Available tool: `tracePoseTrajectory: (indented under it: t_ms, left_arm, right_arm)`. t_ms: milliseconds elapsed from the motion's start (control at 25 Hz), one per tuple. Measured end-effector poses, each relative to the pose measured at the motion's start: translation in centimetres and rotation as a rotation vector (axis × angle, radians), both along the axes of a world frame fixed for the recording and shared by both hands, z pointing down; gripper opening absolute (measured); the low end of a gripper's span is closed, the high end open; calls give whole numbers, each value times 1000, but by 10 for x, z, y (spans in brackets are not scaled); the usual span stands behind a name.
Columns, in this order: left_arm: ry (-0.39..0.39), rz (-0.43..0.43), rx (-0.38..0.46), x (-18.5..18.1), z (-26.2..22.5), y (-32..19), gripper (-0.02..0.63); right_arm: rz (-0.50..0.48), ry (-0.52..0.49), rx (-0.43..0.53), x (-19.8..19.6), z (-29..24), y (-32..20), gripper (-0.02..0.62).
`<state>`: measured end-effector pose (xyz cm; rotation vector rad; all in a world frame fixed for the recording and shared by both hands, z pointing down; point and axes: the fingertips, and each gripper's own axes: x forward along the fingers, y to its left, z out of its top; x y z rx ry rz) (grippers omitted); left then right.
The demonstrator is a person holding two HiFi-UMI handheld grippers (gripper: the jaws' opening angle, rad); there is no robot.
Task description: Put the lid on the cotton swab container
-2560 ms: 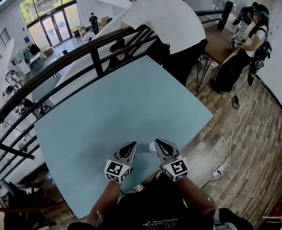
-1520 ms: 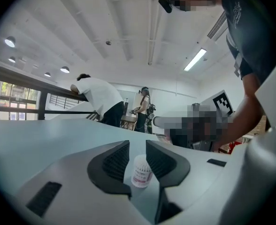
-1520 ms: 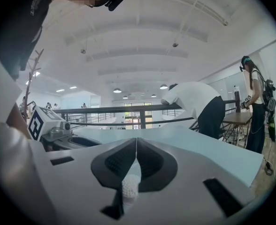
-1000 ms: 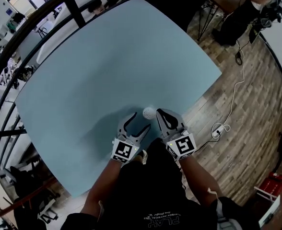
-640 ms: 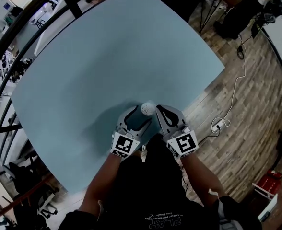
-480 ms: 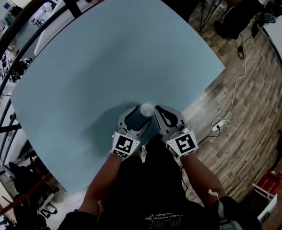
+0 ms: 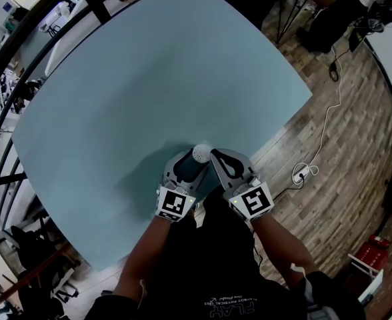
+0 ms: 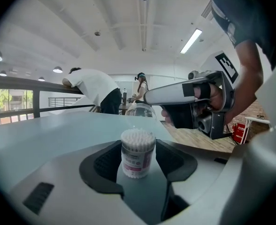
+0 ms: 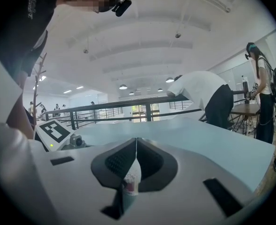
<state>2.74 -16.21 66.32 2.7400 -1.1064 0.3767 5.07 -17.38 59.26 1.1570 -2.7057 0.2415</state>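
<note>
Desk (image 7: 149, 79): light blue, job sits at its near edge, right in front of me. My left tool (image 8: 138, 146) straddles the cotton swab container (image 8: 138, 153). Its jaws are wide and closing, with a gap on both sides, so the pads aren't on it. My right tool (image 7: 225, 165) sits just beside it, jaws pinched narrow on the clear lid (image 8: 140, 110). The container stands upright on the desk with its top open and swab heads showing. In the left gripper view the lid hangs just past the container, apart from it.
</note>
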Motion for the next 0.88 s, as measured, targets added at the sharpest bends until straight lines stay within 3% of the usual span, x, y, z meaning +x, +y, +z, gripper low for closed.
tracePoseTrajectory:
  t_ms: [200, 440, 640, 880]
  left_arm:
    - [-1, -5, -1, -4, 1, 3, 236]
    - [-9, 6, -5, -6, 1, 5, 238]
    - [-9, 17, -3, -7, -1, 6, 238]
    - [-18, 22, -2, -5, 0, 6, 238]
  right_arm:
    - [3, 10, -16, 0, 5, 2, 20]
    - [-29, 27, 56, -17, -7, 2, 20]
    - [-41, 30, 53, -26, -5, 9, 20]
    - [-66, 104, 34, -28, 13, 13, 20]
